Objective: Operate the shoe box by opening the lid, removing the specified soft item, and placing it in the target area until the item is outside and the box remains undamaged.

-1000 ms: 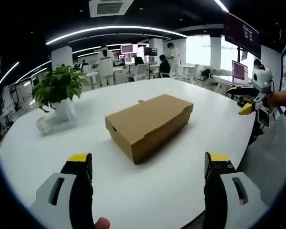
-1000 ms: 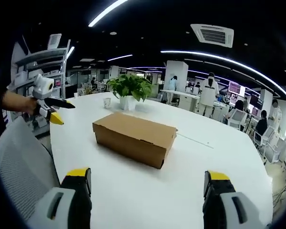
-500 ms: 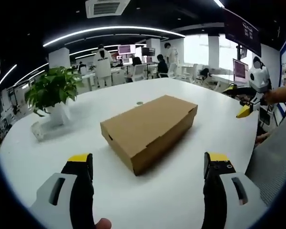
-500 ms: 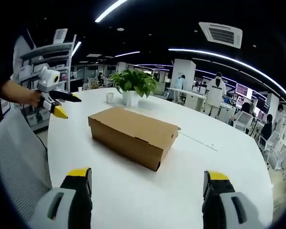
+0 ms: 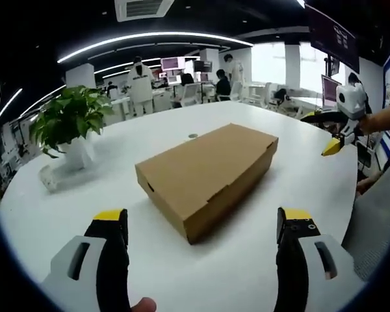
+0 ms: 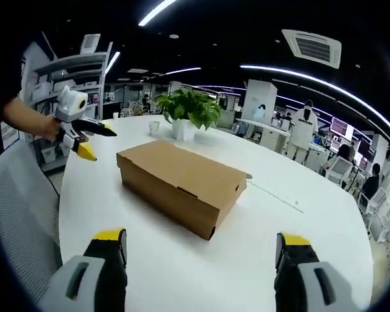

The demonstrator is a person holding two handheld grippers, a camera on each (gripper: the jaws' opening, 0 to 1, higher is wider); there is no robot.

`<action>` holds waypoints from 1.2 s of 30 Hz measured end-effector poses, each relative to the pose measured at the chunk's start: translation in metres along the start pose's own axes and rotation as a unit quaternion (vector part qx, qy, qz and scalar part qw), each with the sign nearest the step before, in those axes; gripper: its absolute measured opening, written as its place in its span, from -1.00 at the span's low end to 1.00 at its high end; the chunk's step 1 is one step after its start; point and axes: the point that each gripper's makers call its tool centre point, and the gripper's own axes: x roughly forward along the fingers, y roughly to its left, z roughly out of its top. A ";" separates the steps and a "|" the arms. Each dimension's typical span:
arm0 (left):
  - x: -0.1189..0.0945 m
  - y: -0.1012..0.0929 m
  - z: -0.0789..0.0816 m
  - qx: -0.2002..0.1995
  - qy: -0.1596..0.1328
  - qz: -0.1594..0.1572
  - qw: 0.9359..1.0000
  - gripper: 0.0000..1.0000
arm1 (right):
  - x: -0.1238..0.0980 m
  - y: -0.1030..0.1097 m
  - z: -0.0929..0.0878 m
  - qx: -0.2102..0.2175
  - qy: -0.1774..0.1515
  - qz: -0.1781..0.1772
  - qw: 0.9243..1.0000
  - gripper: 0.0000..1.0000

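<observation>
In the left gripper view, my left gripper has drawn nearer over the last second, jaws wide apart and empty, to the shut shoe box lying mid-table with a potted plant at far left. In the right gripper view, my right gripper, equally spread and empty, has closed in too; the lid is not yet touched, so the opening is still ahead on the round white table in an open office.
</observation>
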 end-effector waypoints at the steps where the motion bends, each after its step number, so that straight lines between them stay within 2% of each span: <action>1: 0.002 0.001 0.000 -0.002 0.002 0.000 1.000 0.87 | 0.002 0.000 0.000 -0.001 0.001 0.002 1.000 0.90; 23: 0.040 0.017 0.011 -0.028 0.000 0.004 1.000 0.79 | 0.048 -0.017 0.005 0.002 0.005 0.027 1.000 0.79; 29: 0.048 0.019 0.010 -0.032 0.006 0.009 0.999 0.74 | 0.060 -0.023 0.006 0.010 0.005 0.029 1.000 0.69; 36: 0.058 0.019 0.009 -0.036 0.012 0.010 0.999 0.69 | 0.076 -0.022 0.013 -0.003 0.008 0.038 0.999 0.60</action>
